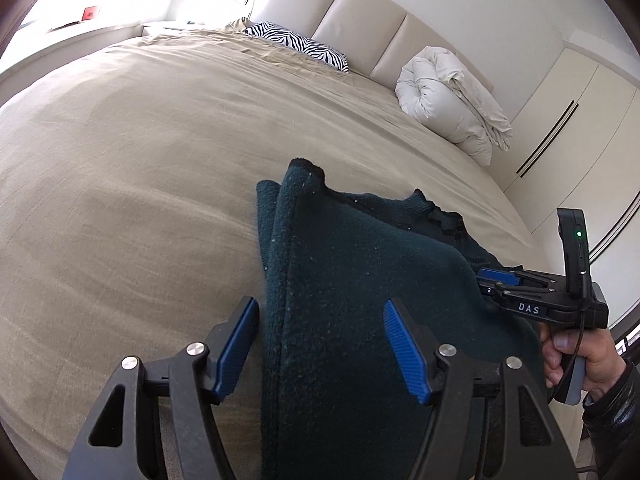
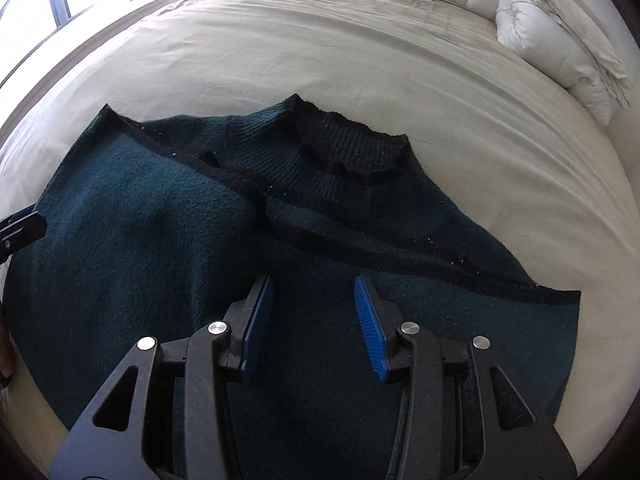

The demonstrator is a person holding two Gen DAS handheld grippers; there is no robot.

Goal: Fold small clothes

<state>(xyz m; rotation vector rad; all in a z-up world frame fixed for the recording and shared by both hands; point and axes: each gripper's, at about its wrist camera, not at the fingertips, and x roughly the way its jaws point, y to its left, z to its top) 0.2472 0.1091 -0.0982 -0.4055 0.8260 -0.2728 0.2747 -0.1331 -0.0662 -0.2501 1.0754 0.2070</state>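
A dark green knitted sweater (image 2: 160,232) with a black ribbed collar (image 2: 352,152) lies on the beige bed sheet (image 2: 320,52), partly folded over itself. It also shows in the left wrist view (image 1: 352,264). My left gripper (image 1: 320,312) is open, its blue pads on either side of the sweater's left folded edge. My right gripper (image 2: 314,300) is open just above the sweater's near part. The right gripper also shows in the left wrist view (image 1: 492,280) at the sweater's right edge, held by a hand.
A zebra-print pillow (image 1: 296,44) and a rolled white duvet (image 1: 452,100) lie at the head of the bed by the padded headboard (image 1: 360,12). Cream wardrobe doors (image 1: 572,128) stand at the right. A window ledge (image 1: 80,36) runs along the far left.
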